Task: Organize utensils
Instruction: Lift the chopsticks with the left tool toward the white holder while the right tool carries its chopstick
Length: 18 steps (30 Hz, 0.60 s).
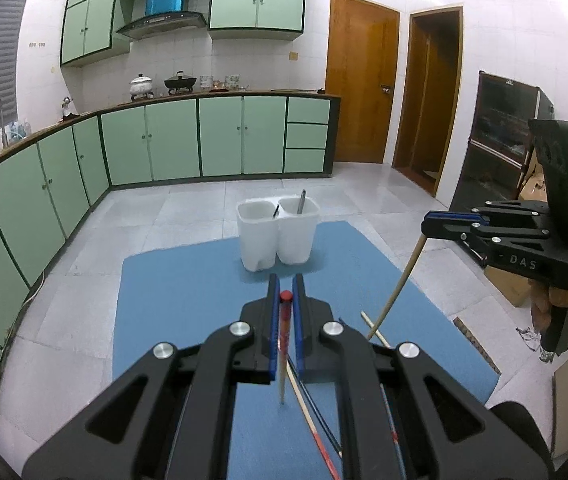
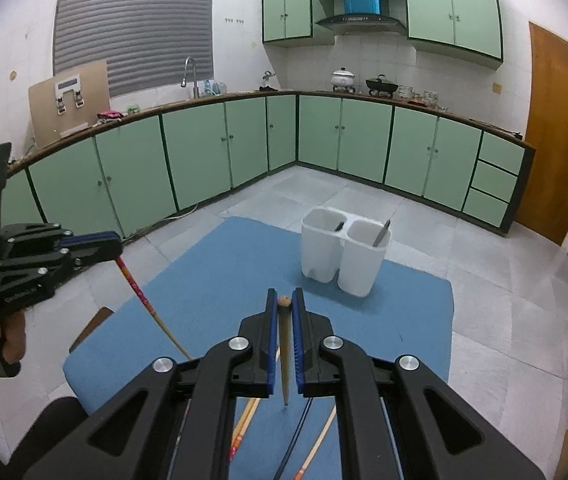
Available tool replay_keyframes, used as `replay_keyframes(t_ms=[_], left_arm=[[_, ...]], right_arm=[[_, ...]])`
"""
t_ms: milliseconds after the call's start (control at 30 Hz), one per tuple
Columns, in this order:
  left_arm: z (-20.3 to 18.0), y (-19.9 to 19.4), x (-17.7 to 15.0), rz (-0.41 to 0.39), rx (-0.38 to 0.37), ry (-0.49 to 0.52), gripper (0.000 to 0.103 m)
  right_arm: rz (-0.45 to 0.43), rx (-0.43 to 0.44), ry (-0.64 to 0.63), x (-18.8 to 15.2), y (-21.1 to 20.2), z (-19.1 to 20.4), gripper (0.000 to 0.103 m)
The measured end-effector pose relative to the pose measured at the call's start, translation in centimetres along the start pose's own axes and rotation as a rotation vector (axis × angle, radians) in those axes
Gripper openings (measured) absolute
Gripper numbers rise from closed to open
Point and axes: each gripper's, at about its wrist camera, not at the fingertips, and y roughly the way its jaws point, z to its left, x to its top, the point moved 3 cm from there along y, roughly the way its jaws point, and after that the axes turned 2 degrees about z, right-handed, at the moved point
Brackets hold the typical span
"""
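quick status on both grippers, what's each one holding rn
Left gripper: closed on a red-patterned chopstick, held clear of the blue mat.
Right gripper: closed on a plain wooden chopstick, also lifted.

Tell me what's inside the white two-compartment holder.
The white holder has one dark utensil handle leaning in its right compartment and a dark tip showing in the left one. The walls hide the lower ends and whatever lies at the bottom.

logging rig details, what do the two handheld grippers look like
Both the left gripper and right gripper are black angular linkage frames with silver pivot bolts and ribbed blue finger pads. The right one shows a pistol handle, "DAS" lettering and a green light.
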Motion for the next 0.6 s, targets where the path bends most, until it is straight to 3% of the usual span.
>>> replay_keyframes(t_ms=[200,333,600], left_arm=[[0.6,0.7,5.2,-0.031,0.006,0.017,0.005],[0.9,1.2,10.8,-0.093,0.031,0.033,0.005],[1.4,5.3,19.3,-0.163,0.077,0.01,0.005]], right_arm=[[-0.023,-0.007,-0.035,5.7,-0.3,-0.7,0.007],[-0.046,-0.023,-0.011,10.6,0.1,-2.6,0.007],[-0.089,-0.083,0.045,18.4,3.3,-7.1,0.007]])
